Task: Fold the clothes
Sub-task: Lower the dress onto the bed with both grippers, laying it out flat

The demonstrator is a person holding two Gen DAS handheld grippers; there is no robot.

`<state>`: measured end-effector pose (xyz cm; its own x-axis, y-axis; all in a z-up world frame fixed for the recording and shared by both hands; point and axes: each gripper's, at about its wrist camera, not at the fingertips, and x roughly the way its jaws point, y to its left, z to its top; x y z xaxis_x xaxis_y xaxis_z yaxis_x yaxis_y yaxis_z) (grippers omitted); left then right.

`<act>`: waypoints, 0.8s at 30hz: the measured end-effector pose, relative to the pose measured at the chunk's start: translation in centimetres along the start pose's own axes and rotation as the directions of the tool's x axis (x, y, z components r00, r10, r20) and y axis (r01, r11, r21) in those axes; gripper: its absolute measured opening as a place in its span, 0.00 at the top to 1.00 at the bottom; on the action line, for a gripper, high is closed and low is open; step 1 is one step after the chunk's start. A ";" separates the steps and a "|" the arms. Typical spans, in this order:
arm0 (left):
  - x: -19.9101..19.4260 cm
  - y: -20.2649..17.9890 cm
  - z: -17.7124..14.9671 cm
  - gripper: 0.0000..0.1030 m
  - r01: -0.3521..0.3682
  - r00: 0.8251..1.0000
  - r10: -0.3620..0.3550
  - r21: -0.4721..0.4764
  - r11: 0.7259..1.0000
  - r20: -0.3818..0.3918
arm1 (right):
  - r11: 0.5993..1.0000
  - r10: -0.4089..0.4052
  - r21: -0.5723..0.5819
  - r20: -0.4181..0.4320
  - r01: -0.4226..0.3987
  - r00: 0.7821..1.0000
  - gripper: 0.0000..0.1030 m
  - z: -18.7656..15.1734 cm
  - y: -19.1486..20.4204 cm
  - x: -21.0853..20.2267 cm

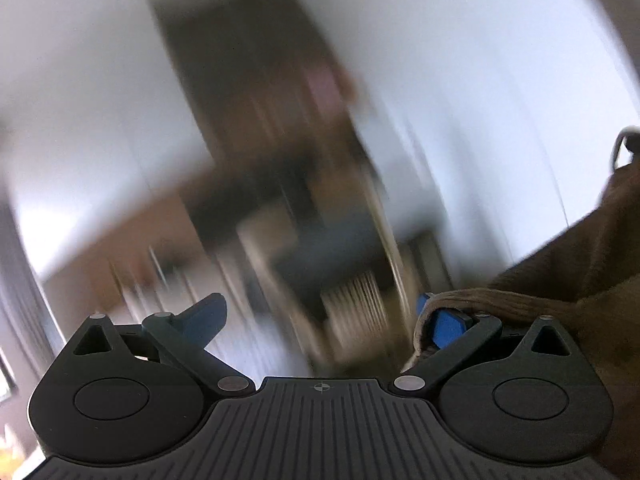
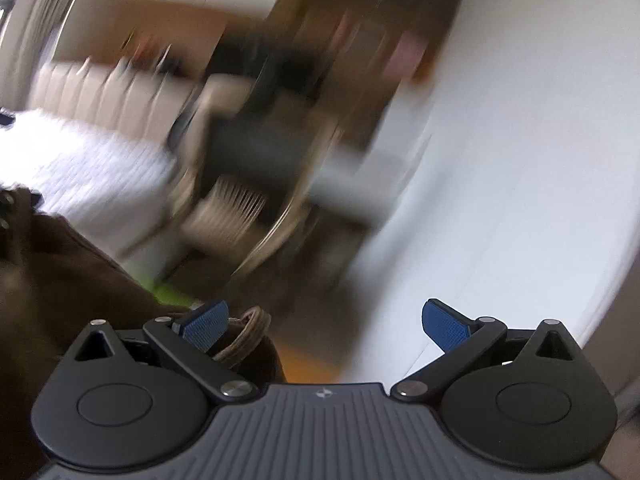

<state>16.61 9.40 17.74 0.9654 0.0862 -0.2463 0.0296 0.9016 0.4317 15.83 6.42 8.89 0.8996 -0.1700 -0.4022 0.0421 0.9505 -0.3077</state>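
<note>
A brown garment [image 1: 580,264] hangs at the right of the left wrist view; its ribbed hem [image 1: 472,298] lies draped over the right blue finger [image 1: 448,326]. My left gripper [image 1: 320,316] is open, jaws wide apart. In the right wrist view the same brown garment [image 2: 60,280] fills the lower left, and a ribbed edge [image 2: 248,336] loops by the left blue finger [image 2: 206,328]. My right gripper [image 2: 326,326] is open, jaws wide apart. Both views are heavily motion-blurred.
Both cameras point up into a blurred room: white walls [image 1: 480,80], a dark wooden door or cabinet [image 1: 248,60], and a chair-like shape [image 2: 248,184]. A white quilted surface [image 2: 88,168] lies at the left of the right wrist view.
</note>
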 end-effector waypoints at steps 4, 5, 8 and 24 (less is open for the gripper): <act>5.4 -1.7 -6.2 0.00 0.153 0.939 -0.156 -0.035 0.988 -0.306 | 0.994 0.111 0.026 -0.038 -0.110 0.993 0.00 -4.9 -1.3 1.2; 4.8 -2.1 -7.7 0.00 0.179 0.928 -0.187 -0.053 0.982 -0.322 | 0.991 0.128 0.052 -0.047 -0.126 0.991 0.00 -6.0 -1.9 1.2; 1.9 -2.4 -10.4 0.00 0.254 0.896 -0.292 -0.153 0.955 -0.334 | 0.970 0.188 0.171 -0.073 -0.173 0.979 0.00 -8.7 -3.7 1.3; -9.2 -4.6 -15.9 0.00 0.477 0.731 -0.638 -0.485 0.732 -0.244 | 0.773 0.578 0.368 -0.075 -0.516 0.812 0.00 -16.9 0.4 -6.9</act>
<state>3.47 11.20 4.17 0.6233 -0.4086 -0.6667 0.3567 0.9073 -0.2226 2.32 3.56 -3.08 0.7224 0.3921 -0.5696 -0.2720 0.9184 0.2872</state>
